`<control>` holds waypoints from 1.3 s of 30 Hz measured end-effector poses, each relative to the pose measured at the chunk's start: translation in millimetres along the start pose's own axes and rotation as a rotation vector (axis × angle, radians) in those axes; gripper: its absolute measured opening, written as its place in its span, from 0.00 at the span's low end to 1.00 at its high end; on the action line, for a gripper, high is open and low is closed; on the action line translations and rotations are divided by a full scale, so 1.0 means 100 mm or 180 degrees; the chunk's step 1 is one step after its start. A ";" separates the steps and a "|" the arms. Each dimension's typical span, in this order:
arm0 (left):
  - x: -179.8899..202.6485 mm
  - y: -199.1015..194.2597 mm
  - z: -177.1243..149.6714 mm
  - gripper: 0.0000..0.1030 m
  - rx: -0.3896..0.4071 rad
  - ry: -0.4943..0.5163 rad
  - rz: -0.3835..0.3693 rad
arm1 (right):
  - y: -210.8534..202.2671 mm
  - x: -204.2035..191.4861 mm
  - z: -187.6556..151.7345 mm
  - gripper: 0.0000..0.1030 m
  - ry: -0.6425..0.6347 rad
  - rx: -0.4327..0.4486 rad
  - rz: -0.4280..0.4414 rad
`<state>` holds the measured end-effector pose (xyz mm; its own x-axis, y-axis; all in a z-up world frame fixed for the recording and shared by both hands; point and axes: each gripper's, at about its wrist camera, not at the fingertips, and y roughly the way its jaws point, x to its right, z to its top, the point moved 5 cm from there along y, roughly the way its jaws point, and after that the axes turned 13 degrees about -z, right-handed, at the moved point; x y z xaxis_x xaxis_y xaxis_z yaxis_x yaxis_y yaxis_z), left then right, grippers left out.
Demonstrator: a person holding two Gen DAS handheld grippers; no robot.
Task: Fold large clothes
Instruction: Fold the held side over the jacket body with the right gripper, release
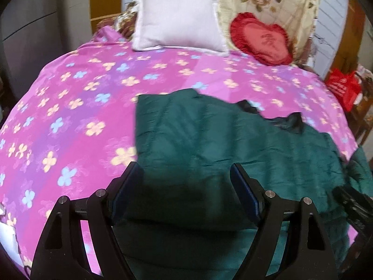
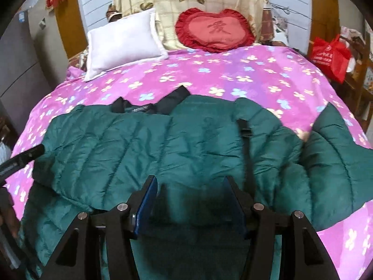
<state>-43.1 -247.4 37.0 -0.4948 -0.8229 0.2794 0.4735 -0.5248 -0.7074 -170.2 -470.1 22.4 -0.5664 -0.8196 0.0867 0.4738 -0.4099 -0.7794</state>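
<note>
A dark green puffer jacket (image 1: 209, 140) (image 2: 139, 144) lies spread on the pink flowered bed cover (image 1: 81, 93) (image 2: 233, 74). Its black collar lining (image 2: 172, 100) points toward the pillows. Its left side is folded inward, and a sleeve (image 2: 338, 144) lies out to the right. My left gripper (image 1: 185, 177) hovers open over the jacket's near left part, with nothing pressed between its blue pads. My right gripper (image 2: 191, 186) is held half open above the jacket's near middle, and both pad faces show bare. A finger of the left gripper (image 2: 28, 155) shows at the jacket's left edge.
A white pillow (image 2: 121, 42) and a red heart cushion (image 2: 214, 31) rest at the head of the bed against a flowered quilt. A red bag (image 2: 331, 56) sits on wooden furniture at the right. A grey cabinet (image 2: 16, 65) stands at the left.
</note>
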 end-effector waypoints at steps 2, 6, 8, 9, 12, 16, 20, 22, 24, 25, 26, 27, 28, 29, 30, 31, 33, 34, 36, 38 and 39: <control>0.09 0.05 0.00 0.78 -0.0031 0.0040 -0.0026 | 0.08 0.04 0.00 0.54 0.0045 -0.0042 -0.0026; 0.20 0.26 -0.03 0.78 -0.0151 0.0073 -0.0022 | 0.25 0.04 -0.02 0.54 0.0008 -0.0129 -0.0100; 0.22 0.37 -0.07 0.78 -0.0249 0.0074 -0.0007 | 0.34 0.06 -0.03 0.54 0.0005 -0.0160 -0.0112; 0.22 0.43 -0.09 0.78 -0.0286 0.0115 0.0045 | 0.39 0.07 -0.03 0.54 0.0041 -0.0182 -0.0076; 0.27 0.49 -0.13 0.78 -0.0304 0.0273 0.0155 | 0.46 0.11 -0.03 0.55 0.0086 -0.0192 -0.0017; 0.27 0.53 -0.17 0.78 -0.0302 0.0318 0.0218 | 0.46 0.07 -0.05 0.55 -0.0002 -0.0142 -0.0093; 0.27 0.52 -0.19 0.79 -0.0274 0.0348 0.0246 | 0.34 0.10 -0.07 0.55 0.0081 -0.0148 -0.0052; 0.28 0.48 -0.20 0.78 -0.0273 0.0344 0.0234 | 0.26 0.13 -0.09 0.55 0.0123 -0.0131 -0.0038; 0.28 0.43 -0.21 0.78 -0.0259 0.0313 0.0222 | 0.16 0.14 -0.12 0.58 0.0153 -0.0069 -0.0014; 0.28 0.40 -0.21 0.78 -0.0250 0.0293 0.0215 | 0.12 0.14 -0.13 0.63 0.0144 -0.0035 -0.0012; 0.28 0.37 -0.22 0.78 -0.0238 0.0268 0.0203 | 0.11 0.13 -0.15 0.67 0.0104 -0.0015 -0.0044; 0.29 0.32 -0.23 0.78 -0.0223 0.0243 0.0182 | 0.14 0.11 -0.18 0.68 0.0030 -0.0035 -0.0118; 0.30 0.29 -0.24 0.78 -0.0213 0.0234 0.0165 | 0.16 0.09 -0.20 0.68 -0.0016 -0.0070 -0.0150; 0.31 0.25 -0.26 0.78 -0.0209 0.0232 0.0149 | 0.18 0.07 -0.22 0.68 -0.0050 -0.0109 -0.0150; 0.33 0.21 -0.27 0.78 -0.0209 0.0236 0.0137 | 0.16 0.08 -0.22 0.68 -0.0024 -0.0101 -0.0137; 0.34 0.16 -0.29 0.78 -0.0204 0.0245 0.0113 | 0.11 0.10 -0.21 0.68 0.0016 -0.0079 -0.0112; 0.36 0.06 -0.33 0.78 -0.0178 0.0268 0.0085 | -0.01 0.14 -0.20 0.68 0.0098 -0.0015 -0.0033; 0.37 0.00 -0.35 0.78 -0.0166 0.0285 0.0077 | -0.07 0.15 -0.20 0.68 0.0118 0.0012 -0.0006; 0.39 -0.09 -0.40 0.78 -0.0155 0.0323 0.0067 | -0.19 0.16 -0.23 0.68 0.0100 0.0050 0.0002; 0.40 -0.18 -0.46 0.78 -0.0144 0.0330 0.0070 | -0.28 0.16 -0.25 0.68 0.0060 0.0084 0.0003; 0.41 -0.22 -0.49 0.78 -0.0140 0.0323 0.0064 | -0.33 0.17 -0.26 0.68 0.0044 0.0098 0.0011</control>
<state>-109.2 -258.9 32.3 -0.5576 -0.8058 0.1992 0.4527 -0.4964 -0.7407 -212.9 -459.8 32.8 -0.5740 -0.8154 0.0753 0.4961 -0.4194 -0.7602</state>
